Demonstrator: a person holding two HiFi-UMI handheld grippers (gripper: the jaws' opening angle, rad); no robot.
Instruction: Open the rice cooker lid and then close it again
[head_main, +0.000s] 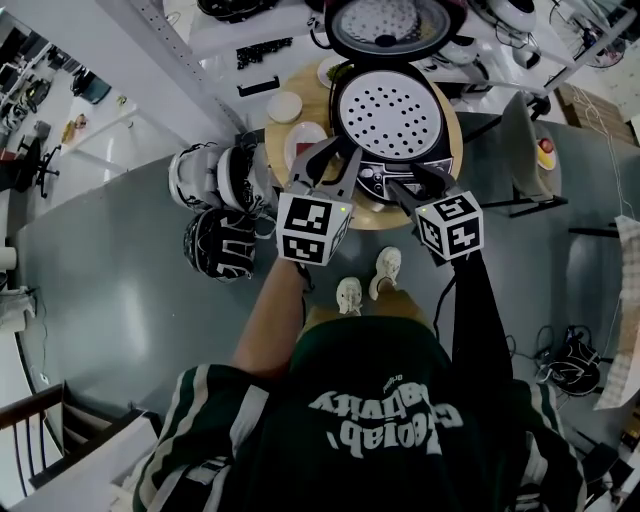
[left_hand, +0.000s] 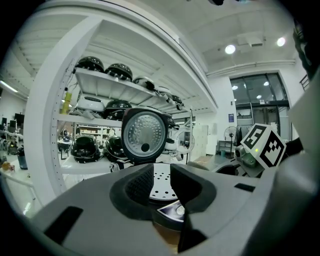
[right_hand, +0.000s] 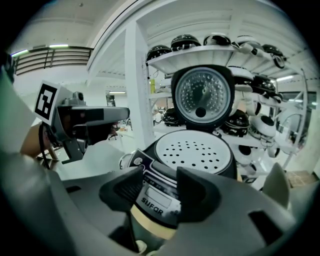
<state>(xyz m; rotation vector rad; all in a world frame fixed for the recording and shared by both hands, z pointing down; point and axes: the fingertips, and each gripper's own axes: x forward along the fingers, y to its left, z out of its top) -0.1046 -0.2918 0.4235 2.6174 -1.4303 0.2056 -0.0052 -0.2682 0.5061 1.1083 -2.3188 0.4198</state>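
Observation:
The black rice cooker (head_main: 392, 118) stands on a round wooden table (head_main: 452, 150) with its lid (head_main: 395, 22) swung fully up and back. A white perforated tray (right_hand: 195, 150) covers its pot. My left gripper (head_main: 338, 160) hovers at the cooker's front left, jaws apart with nothing between them; past my left gripper (left_hand: 161, 182) the tray and the raised lid (left_hand: 144, 135) show. My right gripper (head_main: 415, 185) hangs just before the control panel (right_hand: 157, 195), jaws apart and holding nothing. My right gripper (right_hand: 159, 192) points down at the cooker's front.
Small white dishes (head_main: 285, 105) sit on the table's left part. Several other rice cookers (head_main: 220, 210) stand on the floor to the left. Behind the table, a white shelf (right_hand: 200, 55) carries more cookers. The person's feet (head_main: 368, 280) are close to the table.

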